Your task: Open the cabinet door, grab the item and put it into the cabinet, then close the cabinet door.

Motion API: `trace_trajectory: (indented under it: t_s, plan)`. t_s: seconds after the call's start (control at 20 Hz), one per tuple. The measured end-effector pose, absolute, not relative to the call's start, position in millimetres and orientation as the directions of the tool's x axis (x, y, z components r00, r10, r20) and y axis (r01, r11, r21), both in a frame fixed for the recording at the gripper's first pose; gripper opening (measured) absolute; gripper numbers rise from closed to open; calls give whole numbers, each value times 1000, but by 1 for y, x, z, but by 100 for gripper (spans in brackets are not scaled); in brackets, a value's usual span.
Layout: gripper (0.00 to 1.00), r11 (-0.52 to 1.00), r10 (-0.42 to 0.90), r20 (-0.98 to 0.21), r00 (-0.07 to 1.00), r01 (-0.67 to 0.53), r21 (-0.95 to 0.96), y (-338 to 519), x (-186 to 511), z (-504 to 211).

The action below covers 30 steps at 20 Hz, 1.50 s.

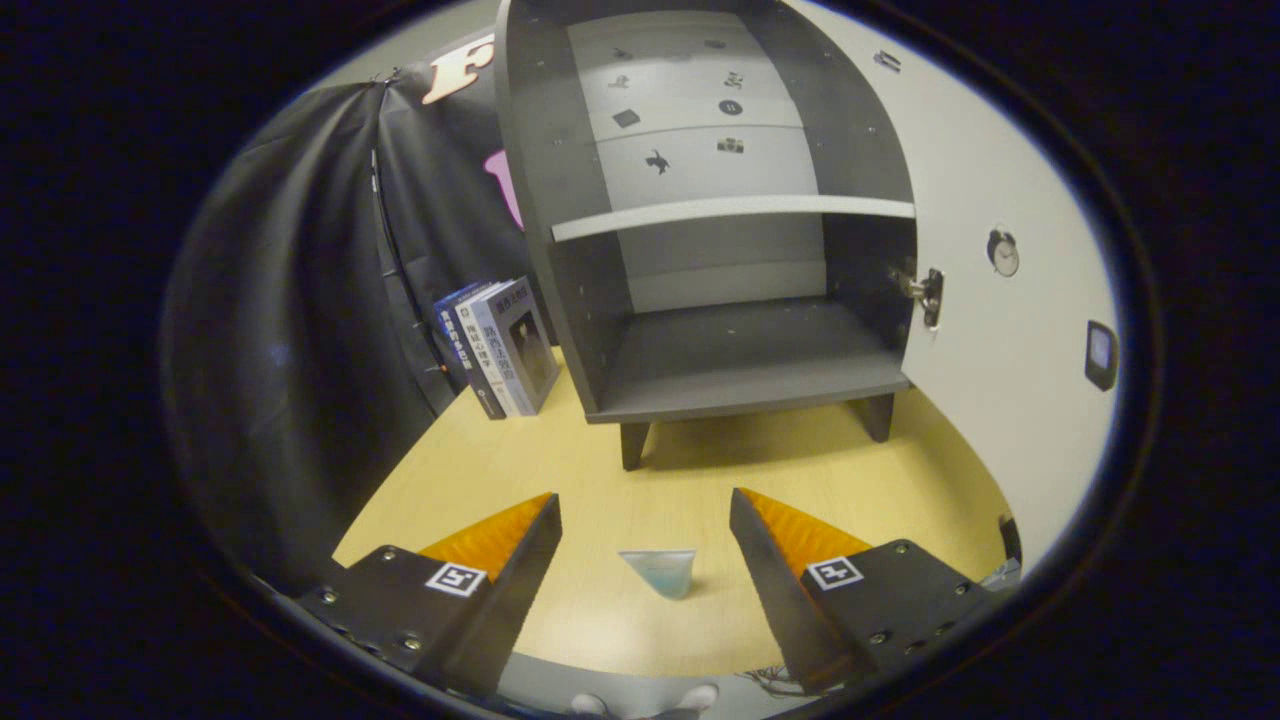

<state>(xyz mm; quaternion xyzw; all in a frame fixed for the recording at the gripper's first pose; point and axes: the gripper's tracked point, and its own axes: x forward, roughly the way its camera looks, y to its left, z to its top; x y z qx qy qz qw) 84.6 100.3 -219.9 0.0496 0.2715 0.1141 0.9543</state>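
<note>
My gripper (645, 510) hangs over the pale yellow wooden tabletop (700, 470) with its fingers spread wide, holding nothing. Between them sits a small translucent bluish cup (660, 572), upright on the table. Beyond stands the dark grey wooden cabinet (720, 360), its white door (1000, 340) swung open rightward, beside leaning books (500, 350).

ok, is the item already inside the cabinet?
No. The small pale item lies on the table between the open gripper fingers, and the cabinet stands open with bare shelves.
</note>
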Motion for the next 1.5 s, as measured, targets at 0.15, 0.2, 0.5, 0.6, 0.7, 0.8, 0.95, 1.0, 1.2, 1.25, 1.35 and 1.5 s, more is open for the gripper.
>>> trace_trajectory:
  t_s: [0.15, 0.2, 0.5, 0.6, 0.7, 0.8, 0.95, 1.0, 1.2, 1.25, 1.35, 1.5]
  plan:
    - [100, 974, 227, -548, 806, -173, 149, 99, 82, -240]
    - [100, 975, 221, -558, 800, -164, 152, 100, 82, -245]
    - [60, 979, 201, -591, 781, -138, 151, 99, 77, -264]
    - [59, 980, 197, -602, 774, -141, 141, 98, 75, -263]
    - [55, 978, 207, -592, 779, -157, 136, 97, 75, -257]
    - [55, 976, 217, -567, 795, -166, 141, 98, 77, -246]
    - [55, 970, 239, -502, 831, -182, 160, 101, 90, -214]
    - [55, 969, 242, -475, 846, -185, 164, 101, 95, -203]
    - [55, 970, 236, -349, 907, -198, 140, 96, 122, -150]
    - [55, 971, 236, -312, 920, -206, 124, 94, 130, -137]
    - [54, 971, 236, -255, 938, -216, 104, 91, 147, -112]
    - [54, 971, 235, -218, 947, -218, 100, 89, 165, -85]
